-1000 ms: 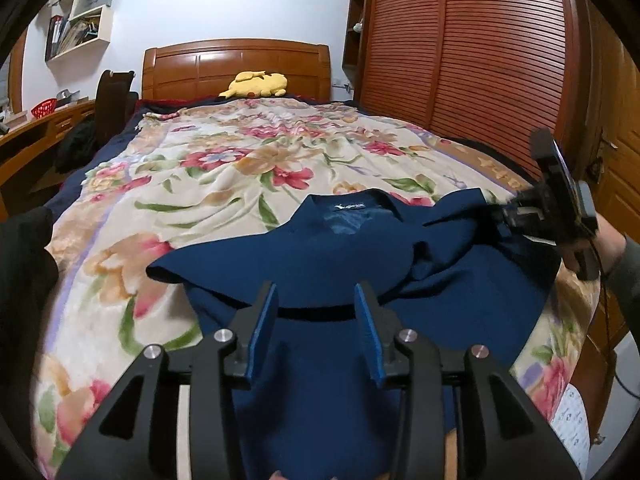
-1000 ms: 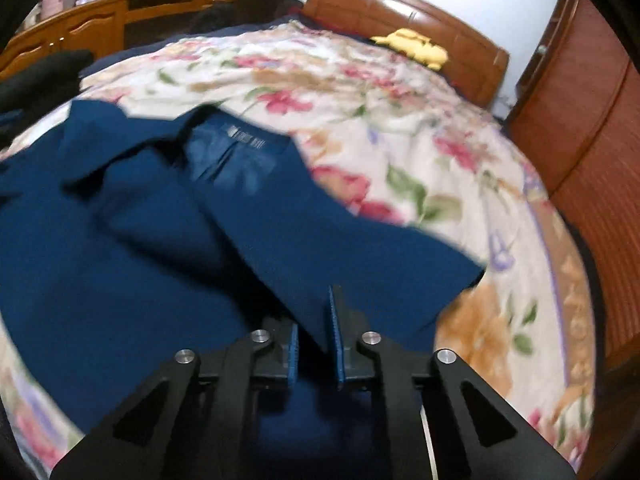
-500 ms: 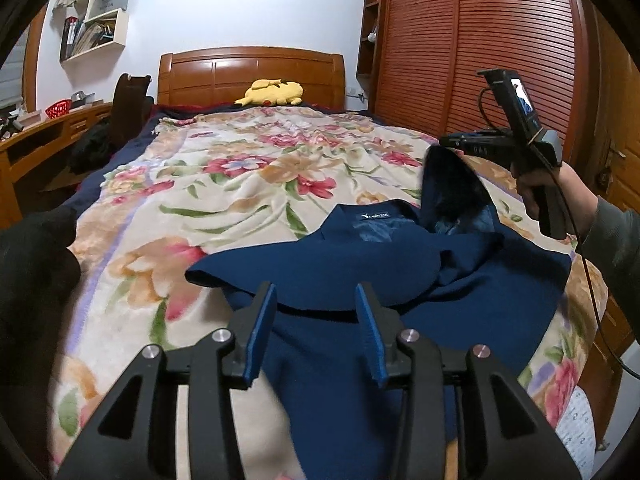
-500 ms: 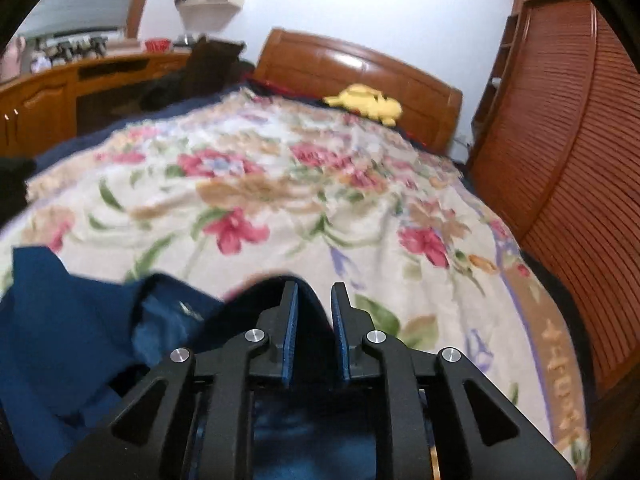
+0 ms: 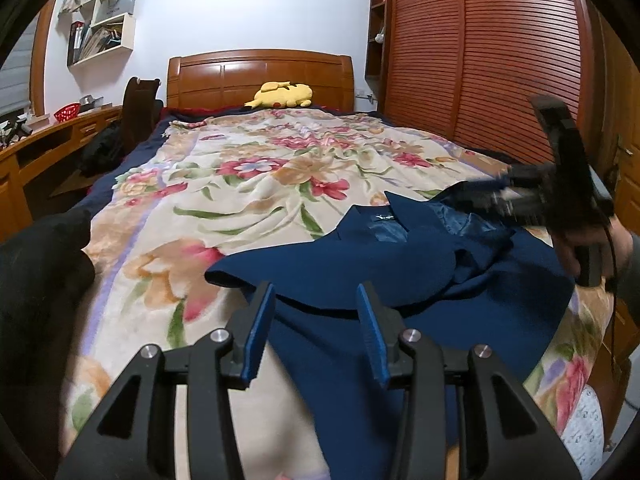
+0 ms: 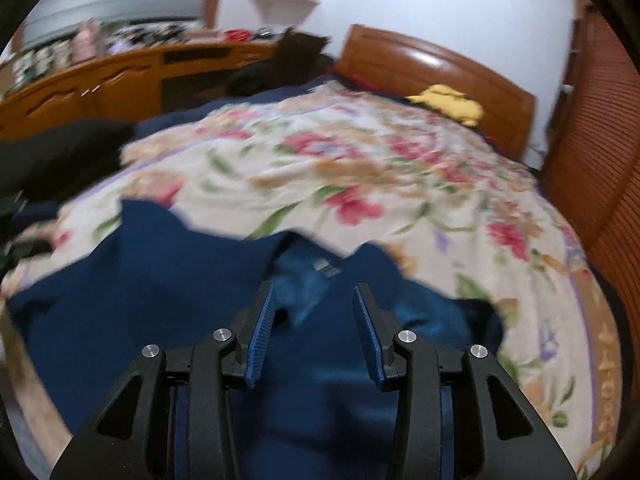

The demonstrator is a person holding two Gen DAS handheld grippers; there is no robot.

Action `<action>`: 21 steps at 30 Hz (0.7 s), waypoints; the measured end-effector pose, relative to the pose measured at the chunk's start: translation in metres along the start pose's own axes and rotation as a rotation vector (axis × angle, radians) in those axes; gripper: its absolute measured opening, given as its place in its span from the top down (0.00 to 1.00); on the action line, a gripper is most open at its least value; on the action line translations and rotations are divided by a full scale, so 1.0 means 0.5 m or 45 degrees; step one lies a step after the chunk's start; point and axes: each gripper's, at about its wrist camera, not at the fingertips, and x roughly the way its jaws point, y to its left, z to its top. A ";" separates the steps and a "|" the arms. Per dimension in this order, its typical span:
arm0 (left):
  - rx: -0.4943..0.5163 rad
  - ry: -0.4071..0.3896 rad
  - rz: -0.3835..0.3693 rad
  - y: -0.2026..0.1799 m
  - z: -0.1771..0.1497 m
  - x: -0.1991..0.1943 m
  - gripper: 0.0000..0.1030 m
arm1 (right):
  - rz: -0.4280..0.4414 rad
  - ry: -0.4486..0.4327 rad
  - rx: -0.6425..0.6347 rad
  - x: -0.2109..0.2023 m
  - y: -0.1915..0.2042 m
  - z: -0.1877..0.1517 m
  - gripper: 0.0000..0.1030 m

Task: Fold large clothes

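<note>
Our blue jacket (image 5: 400, 272) lies on the flowery blanket (image 5: 248, 184), collar pointing away. Our left gripper (image 5: 316, 328) and right gripper (image 6: 314, 330) are both spread wide (holding nothing); the right is nearer the collar.

You find no legible text here. The navy garment (image 5: 360, 264) carries a small neck label (image 5: 385, 217) inside its collar; the white marking on it is too small to read. The right wrist view shows the same label (image 6: 327, 267) blurred. Print on the white fabric (image 5: 582, 420) at the bed's corner is indistinct.
</note>
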 end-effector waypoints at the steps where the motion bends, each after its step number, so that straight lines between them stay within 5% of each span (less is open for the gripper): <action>1: -0.002 0.000 0.001 0.002 -0.002 -0.001 0.60 | 0.025 0.011 -0.018 0.004 0.015 -0.007 0.61; 13: -0.046 0.008 0.045 0.040 -0.022 -0.010 0.58 | 0.224 0.099 -0.252 0.056 0.178 -0.025 0.60; 19: -0.050 0.003 0.052 0.050 -0.024 -0.017 0.57 | 0.085 0.179 -0.442 0.091 0.208 -0.029 0.60; 21: -0.050 0.000 0.052 0.048 -0.023 -0.018 0.57 | 0.025 0.170 -0.445 0.100 0.189 -0.014 0.77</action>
